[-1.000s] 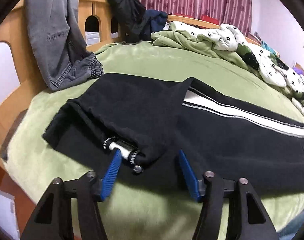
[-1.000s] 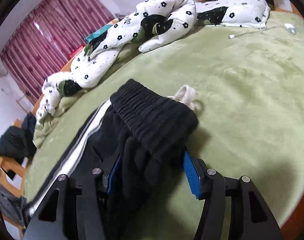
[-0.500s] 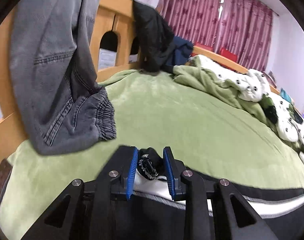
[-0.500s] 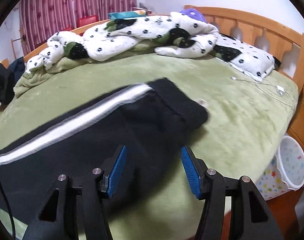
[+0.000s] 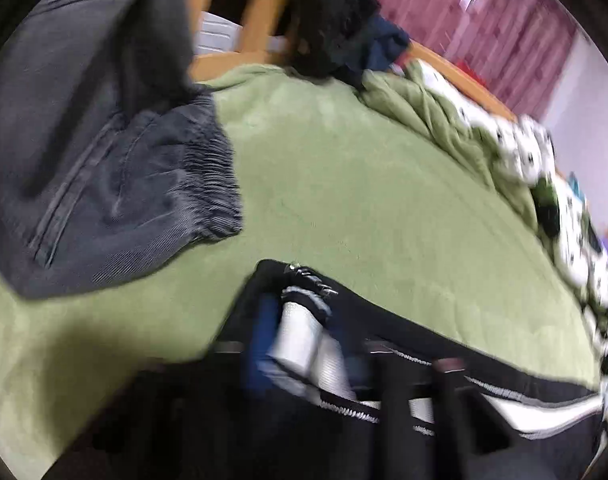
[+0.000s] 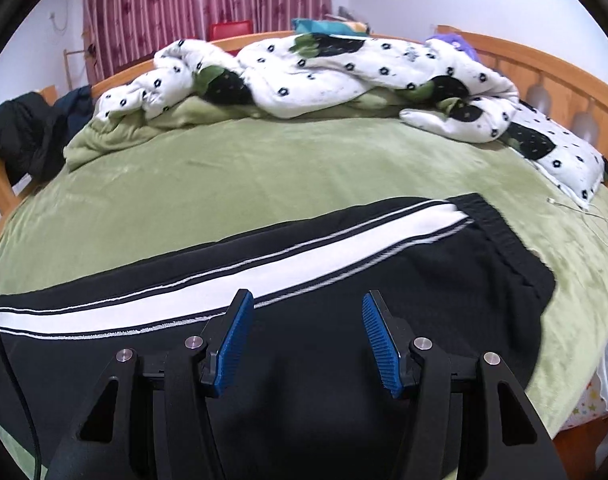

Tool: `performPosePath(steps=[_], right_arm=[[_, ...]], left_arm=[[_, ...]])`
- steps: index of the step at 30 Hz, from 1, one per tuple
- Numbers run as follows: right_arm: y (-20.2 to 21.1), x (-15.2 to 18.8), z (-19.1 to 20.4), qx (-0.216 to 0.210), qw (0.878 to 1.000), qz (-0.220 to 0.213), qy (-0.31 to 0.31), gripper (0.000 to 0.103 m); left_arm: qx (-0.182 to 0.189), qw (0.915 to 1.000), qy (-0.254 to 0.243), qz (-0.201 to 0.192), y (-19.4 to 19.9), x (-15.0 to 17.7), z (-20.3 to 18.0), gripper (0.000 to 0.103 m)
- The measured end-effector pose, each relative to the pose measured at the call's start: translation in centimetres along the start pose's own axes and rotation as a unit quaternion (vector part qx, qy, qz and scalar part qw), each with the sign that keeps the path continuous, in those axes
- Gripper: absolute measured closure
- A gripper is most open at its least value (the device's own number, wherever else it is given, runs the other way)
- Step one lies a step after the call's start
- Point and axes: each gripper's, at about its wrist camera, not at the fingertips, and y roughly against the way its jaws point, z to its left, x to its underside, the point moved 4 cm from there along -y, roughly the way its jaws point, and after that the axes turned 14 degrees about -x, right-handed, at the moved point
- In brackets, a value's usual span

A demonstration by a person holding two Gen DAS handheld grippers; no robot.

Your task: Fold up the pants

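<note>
The soft, limp black pants [image 6: 304, 320] drape easily: the left gripper [image 5: 304, 340], jaws just closing, pinches their cuff at lower centre, while the right gripper [image 6: 304, 336] gapes empty above the waist end

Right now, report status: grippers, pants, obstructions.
Left gripper just closed, shut on the cuff of the black pants. Right gripper open, empty, above the pants. Grey jeans beside the cuff, apart.
</note>
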Motion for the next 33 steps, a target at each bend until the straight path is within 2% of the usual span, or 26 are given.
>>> performPosePath(steps=[2,3,4,6,7,10,12,13,19,23,25,27,29,30,31,33], right_arm=[[-0.5,0.0,0.4,0.001,1.000,-0.001,0.001,0.047],[-0.7,0.0,0.4,-0.001,1.000,-0.004,0.001,0.047],[-0.9,-0.2,0.5,-0.003,1.000,-0.005,0.000,0.047],[-1.8,-0.4,0.8,-0.009,1.000,0.001,0.003,0.047],[-2.2,-0.4,0.9,-0.011,1.000,0.006,0.007,0.047],[-4.5,-0.7,1.2,-0.005,0.998,0.035,0.042,0.047],[-5.7,-1.1,1.4,-0.011,0.997,0.051,0.060,0.044],[-6.2,-1.4,1.5,-0.021,0.996,0.056,0.066,0.040],[-8.8,-4.0,2.7,-0.066,0.988,0.052,0.128,0.026],[-11.4,-5.2,4.7,-0.126,0.971,0.078,0.185,0.026],[-12.7,-4.9,5.9,-0.150,0.956,0.111,0.226,0.026],[-14.1,-4.0,7.0,-0.145,0.938,0.148,0.278,0.026],[-14.8,-2.7,7.6,-0.146,0.922,0.175,0.313,0.031],[-14.6,-2.5,7.8,-0.160,0.915,0.182,0.321,0.052],[-14.1,-2.4,8.3,-0.175,0.909,0.190,0.326,0.088],[-13.2,-2.2,9.0,-0.149,0.906,0.174,0.357,0.095]], left_arm=[[0.027,0.9982,0.026,-0.048,1.6,-0.7,0.6,0.089],[0.019,0.9976,0.020,-0.063,1.8,-0.8,0.7,0.089],[-0.001,0.9985,0.013,-0.054,1.1,-0.6,0.5,0.089],[-0.030,0.9995,0.013,-0.001,-1.5,0.5,0.4,0.088],[-0.033,0.9994,0.012,0.002,-1.8,0.7,0.4,0.088],[-0.039,0.9991,0.014,-0.007,-0.9,0.6,0.4,0.075],[-0.064,0.9976,0.025,0.005,-0.6,0.8,0.7,0.048],[-0.068,0.9973,0.027,0.007,-0.4,0.9,1.0,0.044],[-0.036,0.9992,0.008,-0.016,2.8,3.0,0.6,0.042],[-0.039,0.9984,-0.019,-0.035,5.2,4.4,-0.5,0.039],[-0.039,0.9982,-0.031,-0.033,6.0,4.9,-1.0,0.039],[-0.041,0.9979,-0.037,-0.035,7.0,5.6,-1.1,0.039],[-0.046,0.9973,-0.040,-0.040,7.9,6.4,-1.0,0.039],[-0.045,0.9973,-0.042,-0.040,8.1,6.7,-1.0,0.039],[-0.044,0.9974,-0.045,-0.037,8.3,7.1,-1.0,0.039],[-0.043,0.9976,-0.046,-0.030,8.5,7.8,-1.1,0.039]])
